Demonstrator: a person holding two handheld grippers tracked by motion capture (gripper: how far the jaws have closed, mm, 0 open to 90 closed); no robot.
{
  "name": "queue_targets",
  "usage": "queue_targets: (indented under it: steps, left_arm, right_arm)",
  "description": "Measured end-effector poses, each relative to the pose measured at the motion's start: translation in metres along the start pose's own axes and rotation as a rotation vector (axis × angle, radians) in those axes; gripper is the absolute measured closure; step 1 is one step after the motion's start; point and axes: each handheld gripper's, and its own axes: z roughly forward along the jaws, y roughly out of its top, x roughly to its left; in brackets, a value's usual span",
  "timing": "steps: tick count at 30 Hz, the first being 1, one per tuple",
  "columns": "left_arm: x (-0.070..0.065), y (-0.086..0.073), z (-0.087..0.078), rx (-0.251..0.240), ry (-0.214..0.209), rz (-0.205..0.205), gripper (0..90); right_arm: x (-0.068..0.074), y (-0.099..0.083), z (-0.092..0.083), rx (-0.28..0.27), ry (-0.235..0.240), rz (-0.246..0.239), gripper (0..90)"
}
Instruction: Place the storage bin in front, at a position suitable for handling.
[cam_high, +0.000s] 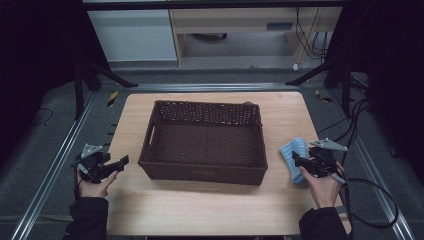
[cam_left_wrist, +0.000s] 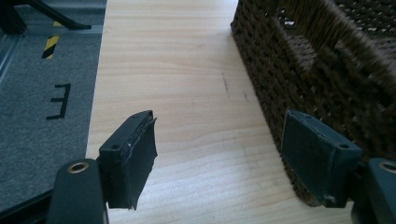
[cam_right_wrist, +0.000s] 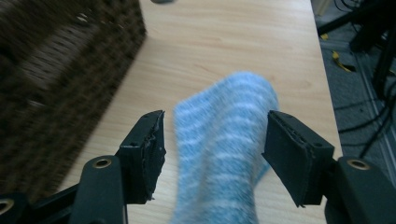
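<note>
Open right claw (cam_right_wrist: 212, 151) around sock (cam_right_wrist: 224, 154)

Striped sock (cam_right_wrist: 224, 154) between parted jaws

Wooden table (cam_high: 200, 200) at frame centre. Grey carpeted floor (cam_high: 45, 165) surrounds it. Metal rails (cam_high: 60, 150) run along both sides. Black cables (cam_high: 370, 200) lie at lower right. White cabinet (cam_high: 132, 35) at upper left.

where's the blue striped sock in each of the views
High view: the blue striped sock lies at the table's right edge, just ahead of the right gripper.
Left gripper view: not in it.
Right gripper view: the sock sits low at centre, between the open jaws.
Shared landmark: the brown wicker basket.
</note>
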Motion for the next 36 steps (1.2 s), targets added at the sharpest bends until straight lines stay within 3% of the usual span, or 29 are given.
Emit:
queue_targets:
  steps: [13, 18, 25, 36]
  left_arm:
    - [-0.008, 0.041, -0.003, -0.047, -0.026, 0.023, 27.0]
    - [-0.022, 0.058, 0.004, -0.059, -0.07, 0.04, 28.1]
    - [-0.04, 0.061, 0.025, -0.006, -0.112, 0.084, 32.6]
    - [-0.05, 0.056, 0.056, 0.091, -0.133, 0.133, 47.4]
  right_arm:
    - [0.025, 0.039, -0.011, -0.06, 0.102, -0.038, 39.0]
    - [0.043, 0.06, -0.012, -0.101, 0.151, -0.062, 40.6]
    - [0.068, 0.072, 0.002, -0.084, 0.217, -0.093, 42.1]
    - [0.083, 0.062, 0.03, 0.001, 0.227, -0.141, 55.8]
